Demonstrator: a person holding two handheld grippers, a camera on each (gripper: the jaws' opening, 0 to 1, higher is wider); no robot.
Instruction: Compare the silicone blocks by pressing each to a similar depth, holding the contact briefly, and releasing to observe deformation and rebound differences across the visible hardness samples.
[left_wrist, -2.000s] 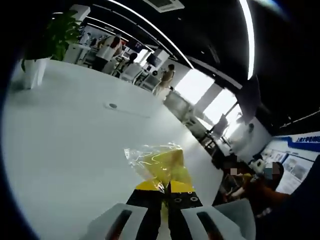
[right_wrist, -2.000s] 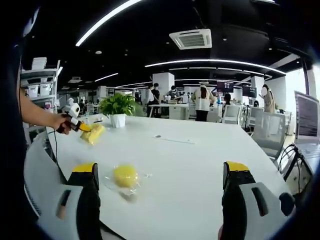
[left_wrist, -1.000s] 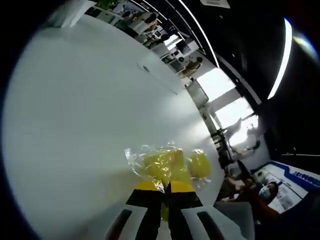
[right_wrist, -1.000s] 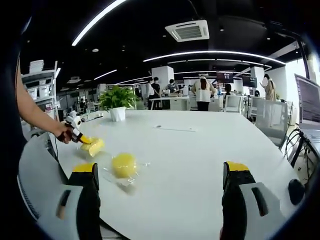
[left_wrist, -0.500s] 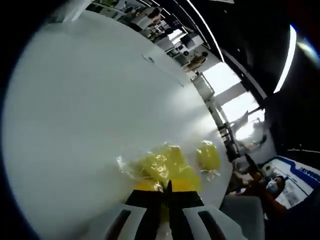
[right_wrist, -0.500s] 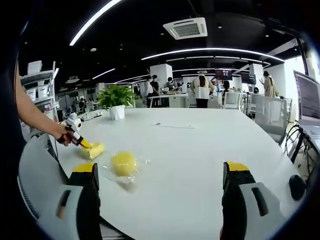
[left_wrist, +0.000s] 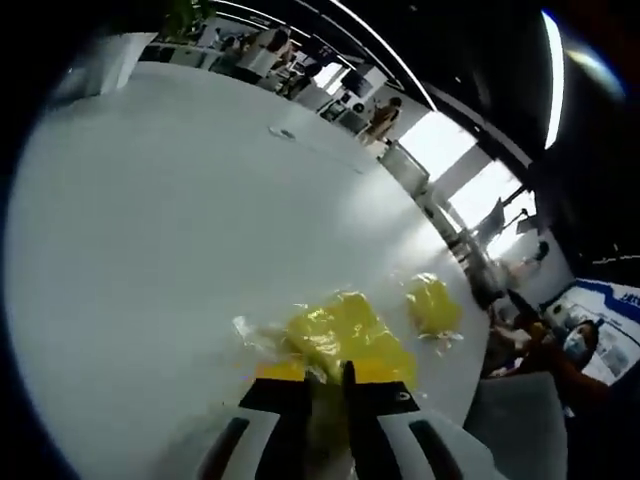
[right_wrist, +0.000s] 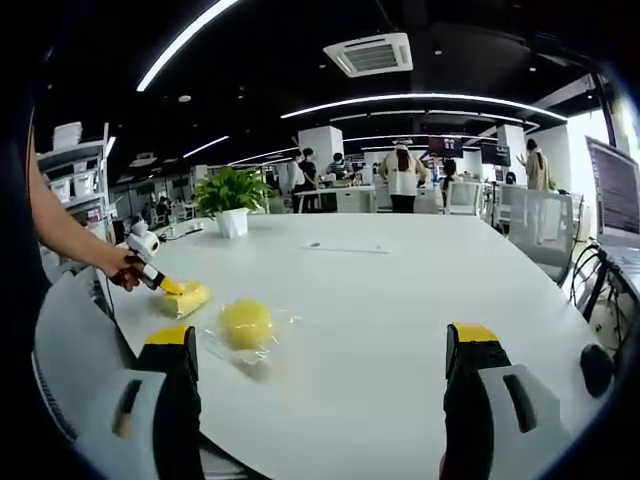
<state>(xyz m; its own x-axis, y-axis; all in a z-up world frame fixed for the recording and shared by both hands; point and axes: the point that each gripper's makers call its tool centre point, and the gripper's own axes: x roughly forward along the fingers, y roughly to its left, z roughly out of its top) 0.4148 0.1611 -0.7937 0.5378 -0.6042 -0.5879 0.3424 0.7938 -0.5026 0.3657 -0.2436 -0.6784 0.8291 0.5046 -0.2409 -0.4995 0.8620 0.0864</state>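
A yellow silicone block (left_wrist: 345, 330) in a clear plastic bag lies on the white table (left_wrist: 150, 220), right ahead of my left gripper (left_wrist: 327, 378). Its jaws stand nearly together, pinching the bag's plastic. A second bagged yellow block (left_wrist: 432, 305) lies just beyond to the right. In the right gripper view that round block (right_wrist: 246, 323) rests on the table (right_wrist: 400, 290) ahead of my right gripper (right_wrist: 322, 340), whose jaws are wide open and hold nothing. To the left a hand holds the left gripper (right_wrist: 158, 281) against the other block (right_wrist: 187, 297).
A potted plant (right_wrist: 232, 205) stands at the table's far side. A laptop (right_wrist: 612, 200) and a dark mouse (right_wrist: 596, 370) sit at the right edge. A small round port (left_wrist: 283, 133) is set in the tabletop. People and desks fill the background.
The left gripper has brought its bagged block down from the air onto the table, close beside the round block. A thin gap now shows between its jaws. The right gripper stayed open.
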